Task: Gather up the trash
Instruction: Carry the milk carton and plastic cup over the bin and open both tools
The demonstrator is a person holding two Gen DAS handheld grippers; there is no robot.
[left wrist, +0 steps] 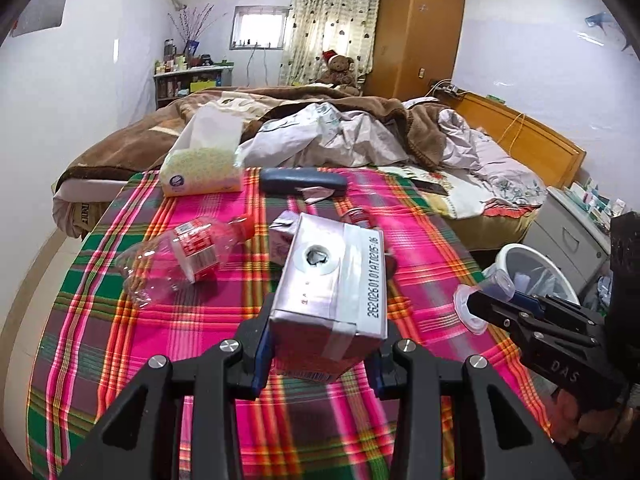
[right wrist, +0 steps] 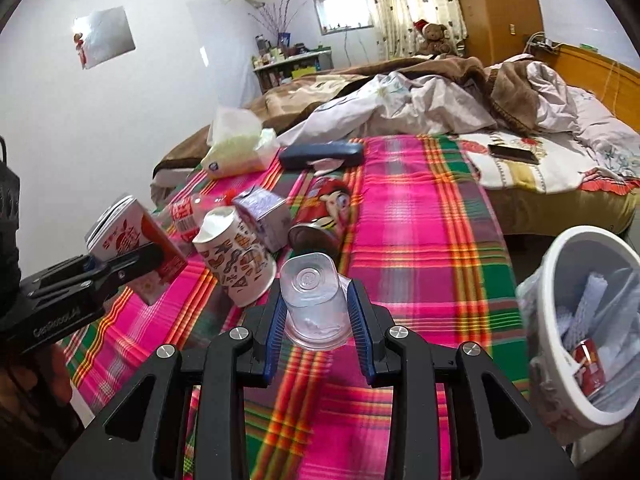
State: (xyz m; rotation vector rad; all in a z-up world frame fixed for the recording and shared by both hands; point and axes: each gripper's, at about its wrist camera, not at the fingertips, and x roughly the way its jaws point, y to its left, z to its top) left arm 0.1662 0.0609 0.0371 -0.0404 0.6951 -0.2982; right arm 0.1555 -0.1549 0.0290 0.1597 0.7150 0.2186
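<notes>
Clearly dented, the silver-topped carton [left wrist: 328, 292] shows a punctured foil seal.

Your right gripper [right wrist: 316, 312] gripped a clear plastic cup [right wrist: 314, 300] above the plaid cloth [right wrist: 420, 248], your left gripper [right wrist: 140, 260] clamped a drink carton [right wrist: 132, 240] at the left, and a white bin [right wrist: 568, 264] stood right.

White walls [left wrist: 100, 92] fill the left of both views. A small bright window [left wrist: 260, 27] sits at upper centre, a patterned curtain [left wrist: 332, 20] to its right, then a tall wooden wardrobe [left wrist: 416, 32]. Below lies an unmade bed [left wrist: 328, 128] with brown blanket and wooden headboard [left wrist: 520, 136] at right; a cluttered shelf [left wrist: 188, 80] stands left of it
</notes>
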